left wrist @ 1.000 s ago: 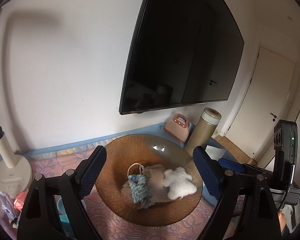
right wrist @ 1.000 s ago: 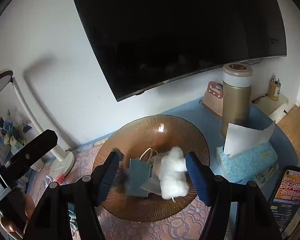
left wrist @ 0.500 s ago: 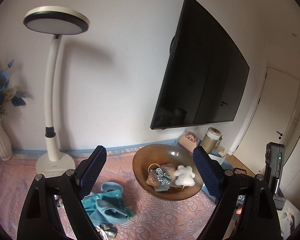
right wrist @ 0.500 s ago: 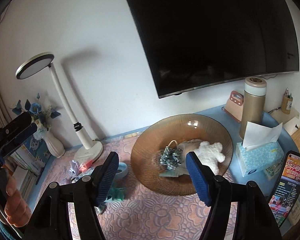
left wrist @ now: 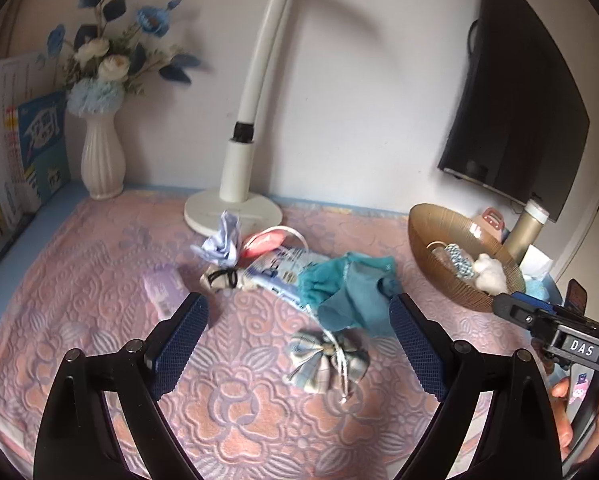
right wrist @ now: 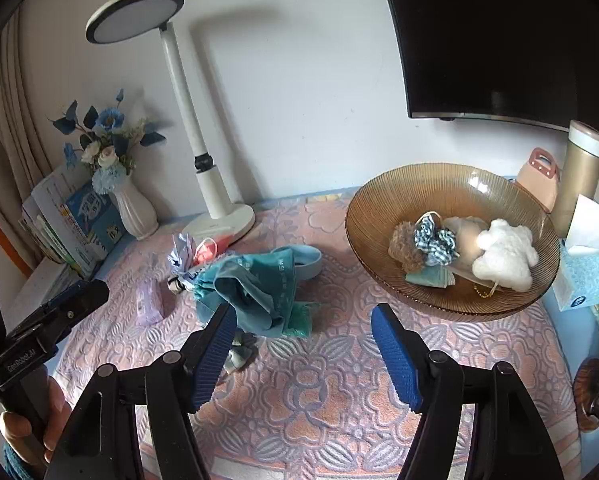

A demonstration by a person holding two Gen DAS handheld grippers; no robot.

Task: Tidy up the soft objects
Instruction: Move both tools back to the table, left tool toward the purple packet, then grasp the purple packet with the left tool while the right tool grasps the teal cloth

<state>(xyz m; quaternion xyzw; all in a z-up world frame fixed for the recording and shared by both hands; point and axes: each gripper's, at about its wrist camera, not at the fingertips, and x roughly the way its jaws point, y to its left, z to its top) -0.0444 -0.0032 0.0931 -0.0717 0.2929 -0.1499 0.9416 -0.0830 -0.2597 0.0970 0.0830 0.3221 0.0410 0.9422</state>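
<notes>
A brown ribbed glass bowl (right wrist: 451,184) stands at the right of the pink mat and holds a white plush toy (right wrist: 505,254), a checked blue scrunchie (right wrist: 435,240), a brown fuzzy piece (right wrist: 405,246) and a folded mask. The bowl also shows in the left wrist view (left wrist: 431,226). Loose on the mat lie a teal cloth (left wrist: 349,294), a plaid pouch (left wrist: 327,356), a beige tied bundle (left wrist: 223,278), a light blue crumpled cloth (left wrist: 221,240) and a red pouch (left wrist: 263,242). My left gripper (left wrist: 297,342) is open above the mat before the pile. My right gripper (right wrist: 303,352) is open, beside the teal cloth (right wrist: 255,288).
A white desk lamp (right wrist: 219,216) stands at the back by the wall. A white vase of blue flowers (left wrist: 101,160) and books (left wrist: 19,140) are at the back left. A gold flask (right wrist: 581,170), a pink case (right wrist: 537,178) and a tissue box (right wrist: 585,276) sit right of the bowl.
Both grippers have pulled back and swung left away from the bowl; the pile of loose items on the mat has come into view. The white plush toy lies in the bowl.
</notes>
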